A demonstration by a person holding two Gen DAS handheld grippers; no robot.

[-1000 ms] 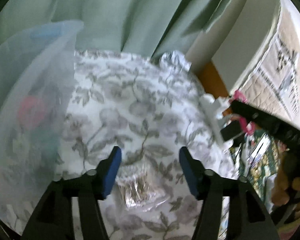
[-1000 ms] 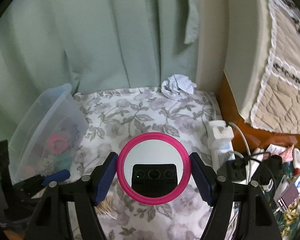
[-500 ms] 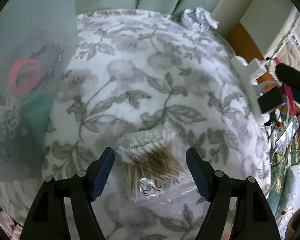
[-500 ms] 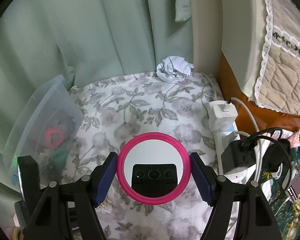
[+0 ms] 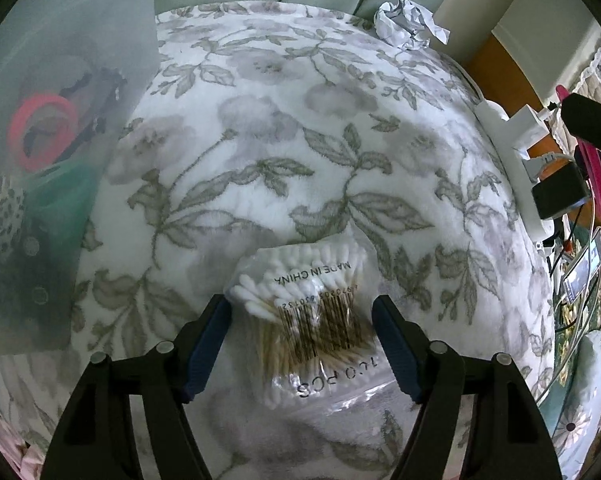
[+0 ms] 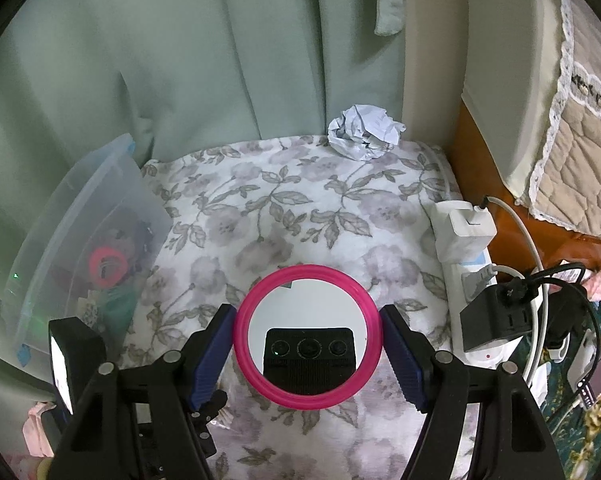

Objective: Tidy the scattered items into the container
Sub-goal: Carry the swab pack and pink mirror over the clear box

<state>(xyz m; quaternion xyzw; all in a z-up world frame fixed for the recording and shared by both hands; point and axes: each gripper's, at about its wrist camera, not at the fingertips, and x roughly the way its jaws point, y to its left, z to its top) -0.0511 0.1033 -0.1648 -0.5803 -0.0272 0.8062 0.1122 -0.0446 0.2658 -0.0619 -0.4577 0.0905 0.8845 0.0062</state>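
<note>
Left tool [image 5: 300, 340] was wide apart, fingers straddling a clear bag of cotton swabs [image 5: 308, 312] that lay on the floral-cloth surface [image 5: 300, 140]; pads not touching the bag yet as far as visible. Right tool [image 6: 308, 340] was clamped on a pink-rimmed round mirror [image 6: 307, 334], held up off the cloth, mirror face toward the camera.

Clear plastic container [image 6: 80, 240] sat at the left edge of the surface, with a pink ring [image 6: 106, 266] and other dark and green bits already inside. A crumpled paper ball [image 6: 364, 132] lay on the far side of the cloth, well apart from the container. A white power strip [image 6: 464, 240] ran along the right edge; probably not part of the tidy.

Step in hand, as I judge it: left picking up the swab bag, mirror in carry on the right. Next calls for the left fingers to close on the bag squarely. It is soft and slippery, so it could slide or bunch. Mirror needs moving left over the container opening before release.
</note>
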